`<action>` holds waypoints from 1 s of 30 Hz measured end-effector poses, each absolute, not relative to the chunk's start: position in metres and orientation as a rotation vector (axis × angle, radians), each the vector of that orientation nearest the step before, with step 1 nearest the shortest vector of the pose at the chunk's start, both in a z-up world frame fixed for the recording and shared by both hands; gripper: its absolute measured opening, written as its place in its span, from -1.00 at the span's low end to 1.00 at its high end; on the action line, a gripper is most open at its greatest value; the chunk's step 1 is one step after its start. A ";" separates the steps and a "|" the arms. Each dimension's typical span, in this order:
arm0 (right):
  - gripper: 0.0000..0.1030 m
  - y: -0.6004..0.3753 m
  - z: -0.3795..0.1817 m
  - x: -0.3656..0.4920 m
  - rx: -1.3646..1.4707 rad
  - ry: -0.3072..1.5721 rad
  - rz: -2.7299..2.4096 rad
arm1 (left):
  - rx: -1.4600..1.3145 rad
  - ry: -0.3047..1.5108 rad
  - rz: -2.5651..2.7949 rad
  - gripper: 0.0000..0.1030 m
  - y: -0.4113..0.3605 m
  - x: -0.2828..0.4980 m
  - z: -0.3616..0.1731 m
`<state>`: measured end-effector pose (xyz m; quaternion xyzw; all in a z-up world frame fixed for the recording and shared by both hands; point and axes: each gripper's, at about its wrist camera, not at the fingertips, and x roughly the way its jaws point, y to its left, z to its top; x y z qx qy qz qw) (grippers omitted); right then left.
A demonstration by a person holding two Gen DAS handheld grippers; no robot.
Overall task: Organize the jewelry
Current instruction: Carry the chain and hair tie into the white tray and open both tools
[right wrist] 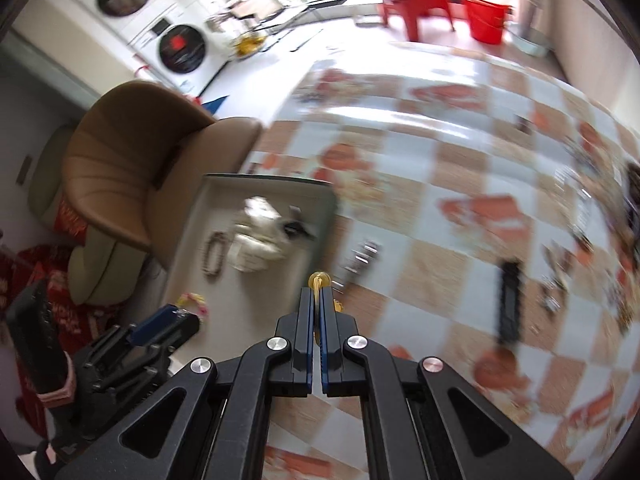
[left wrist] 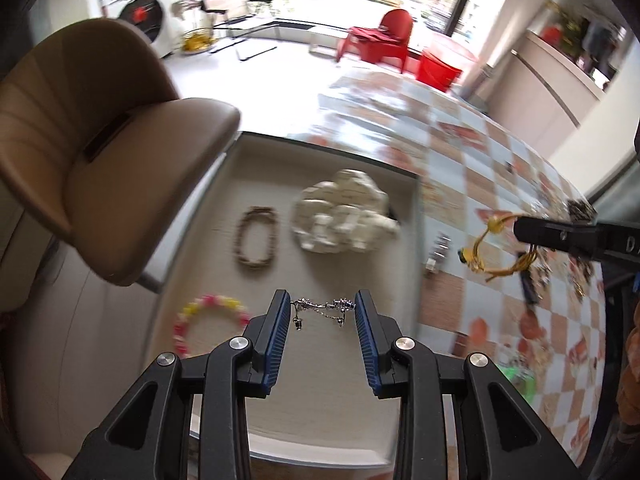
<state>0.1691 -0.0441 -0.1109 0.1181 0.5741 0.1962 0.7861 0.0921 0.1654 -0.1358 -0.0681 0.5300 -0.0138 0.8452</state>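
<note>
Motion blur smears the trinkets (right wrist: 560, 292) at right on the table (right wrist: 440, 208); the white lump (left wrist: 344, 212) in the tray (left wrist: 224, 216) is unreadable.

- 2 claws: left claw (left wrist: 322, 304), jaws apart; right claw (right wrist: 319, 294), jaws closed on the yellow piece
- 1 tray (left wrist: 224, 208) at the counter's left edge
- 3 bracelets in or over the tray: 1 brown bead bracelet (left wrist: 256, 242) far left, 1 pink-yellow bead bracelet (left wrist: 208, 326) near left, 1 silver chain bracelet (left wrist: 322, 308) strung between the left claw's pads
- 1 white crumpled lump (left wrist: 344, 212), far right in the tray
- 1 yellow cord bracelet (left wrist: 490, 246) off the tray, right
- 1 silver metal piece (left wrist: 436, 254) on the counter (left wrist: 452, 152), just right of the tray
- 1 brown chair (left wrist: 100, 136), left
- 1 red chair (left wrist: 380, 36), far
- 1 red bucket (right wrist: 486, 12), far right
- 2 stacked washers (right wrist: 160, 20), far left
- more dark items far right on the counter, too blurred to count
</note>
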 end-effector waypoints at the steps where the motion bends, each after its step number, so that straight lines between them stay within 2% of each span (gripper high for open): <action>1: -0.95 -0.035 -0.110 0.174 0.249 1.235 0.440 | -0.149 1.117 -0.017 -0.28 0.171 0.094 -0.137; 9: -0.95 0.039 -0.113 0.220 0.261 1.221 0.569 | -0.156 1.116 0.059 -0.28 0.201 0.109 -0.159; 15: -0.95 0.085 -0.136 0.249 0.269 1.234 0.612 | -0.156 1.134 0.094 -0.28 0.213 0.121 -0.180; 30: -0.95 0.095 -0.209 0.261 0.236 1.351 0.518 | -0.116 1.189 0.118 -0.28 0.216 0.130 -0.216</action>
